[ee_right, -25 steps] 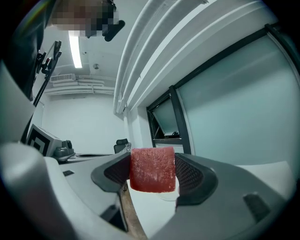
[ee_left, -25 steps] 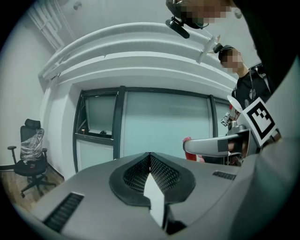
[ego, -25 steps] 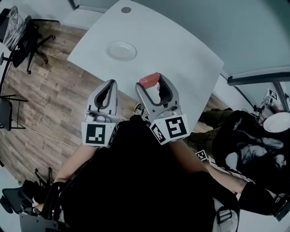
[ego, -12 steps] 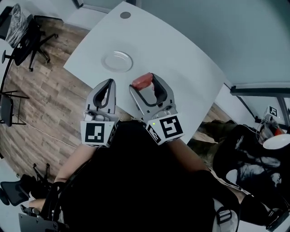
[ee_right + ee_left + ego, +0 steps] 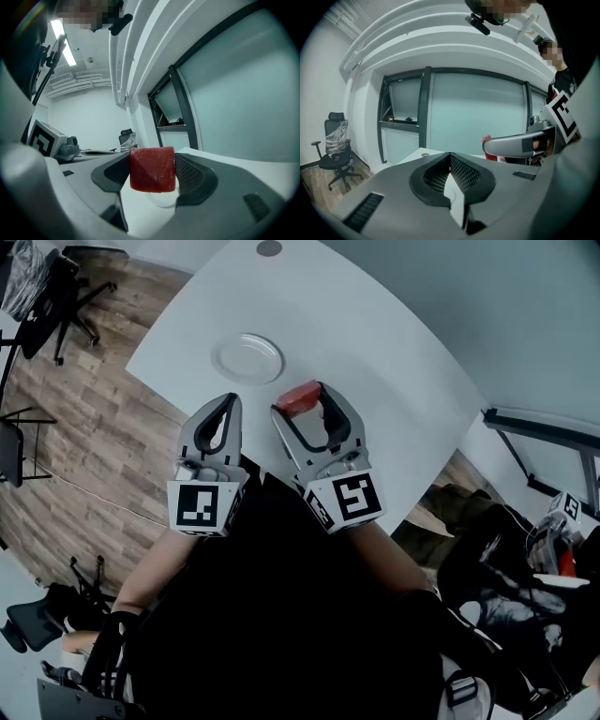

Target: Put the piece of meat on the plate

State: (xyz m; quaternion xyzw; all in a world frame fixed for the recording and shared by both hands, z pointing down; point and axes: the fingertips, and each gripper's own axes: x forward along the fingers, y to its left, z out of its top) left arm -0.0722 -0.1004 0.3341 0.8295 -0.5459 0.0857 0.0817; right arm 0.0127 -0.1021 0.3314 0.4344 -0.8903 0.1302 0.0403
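My right gripper point(image 5: 302, 399) is shut on the red piece of meat point(image 5: 299, 397), held above the white table's near edge. In the right gripper view the meat point(image 5: 152, 169) fills the gap between the jaws, with the plate's rim point(image 5: 161, 203) showing just under it. The white plate point(image 5: 247, 358) lies on the table point(image 5: 375, 352) ahead and to the left of the meat. My left gripper point(image 5: 228, 407) hangs beside the right one, shut with nothing in it; in the left gripper view its jaws point(image 5: 450, 161) meet.
A grey round cap point(image 5: 269, 248) sits at the table's far edge. Office chairs point(image 5: 42, 292) stand on the wood floor to the left. A dark bag and clutter point(image 5: 506, 559) lie at the right. Frosted glass walls point(image 5: 478, 117) stand behind the table.
Both grippers have stayed close together; the view shifted so the plate now lies nearer the meat. The right gripper keeps its hold on the meat.
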